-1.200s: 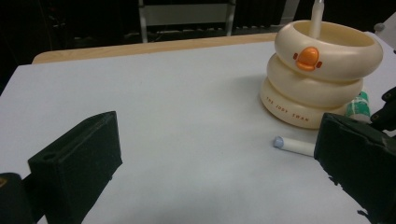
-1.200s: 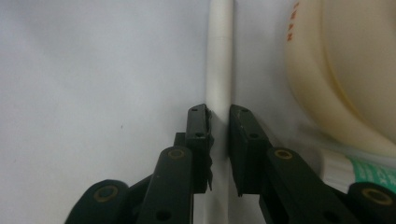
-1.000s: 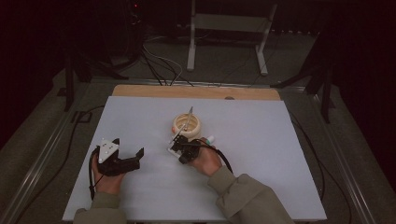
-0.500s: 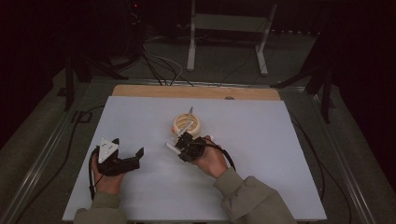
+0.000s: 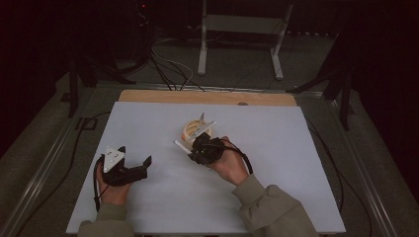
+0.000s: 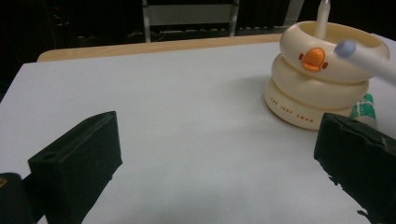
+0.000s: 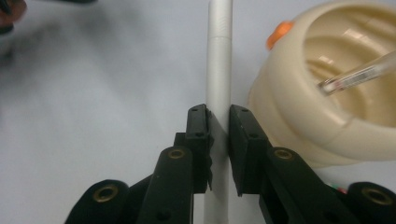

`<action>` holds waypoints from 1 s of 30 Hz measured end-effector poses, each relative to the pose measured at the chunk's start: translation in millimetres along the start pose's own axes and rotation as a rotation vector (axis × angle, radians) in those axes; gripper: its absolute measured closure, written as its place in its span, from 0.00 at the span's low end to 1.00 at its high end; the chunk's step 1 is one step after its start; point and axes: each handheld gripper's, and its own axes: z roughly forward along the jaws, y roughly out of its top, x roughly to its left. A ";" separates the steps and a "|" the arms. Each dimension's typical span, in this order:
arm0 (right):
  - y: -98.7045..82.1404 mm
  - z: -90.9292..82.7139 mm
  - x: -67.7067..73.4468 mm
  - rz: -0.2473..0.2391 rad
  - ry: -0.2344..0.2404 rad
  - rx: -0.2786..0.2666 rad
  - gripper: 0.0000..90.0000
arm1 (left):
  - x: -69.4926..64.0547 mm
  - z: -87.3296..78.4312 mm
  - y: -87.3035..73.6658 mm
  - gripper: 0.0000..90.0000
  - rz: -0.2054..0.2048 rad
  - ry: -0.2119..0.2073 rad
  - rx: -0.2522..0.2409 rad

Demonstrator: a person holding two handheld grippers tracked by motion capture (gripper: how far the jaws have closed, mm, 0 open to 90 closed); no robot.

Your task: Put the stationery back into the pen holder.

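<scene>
A person seated at a white counter works with a claw in each hand. The right claw is clamped on a slim white pen, gripping its barrel with both black jaws pressed against its sides, just beside a cream duck-faced pen holder. In the high view the pen juts out to the left of the right claw, lifted clear of the counter, close in front of the holder. Another pen stands inside the holder. The left claw rests well apart to the left, its jaws spread wide with nothing between them
</scene>
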 end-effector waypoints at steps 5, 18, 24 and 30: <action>1.6 -10.1 -5.1 0.010 -0.006 -0.062 0.88 | 0.1 0.2 -0.1 0.02 0.000 -0.001 0.002; 3.6 -20.6 -19.6 0.034 -0.041 -0.170 0.88 | 2.3 0.2 -0.5 0.02 -0.016 -0.004 -0.002; 3.6 -24.2 -27.8 0.062 -0.049 -0.218 0.88 | 3.6 0.0 -0.7 0.02 -0.024 -0.005 -0.002; 6.1 -31.8 -32.9 0.065 -0.070 -0.281 0.88 | 4.1 0.2 -0.9 0.02 -0.027 -0.006 -0.002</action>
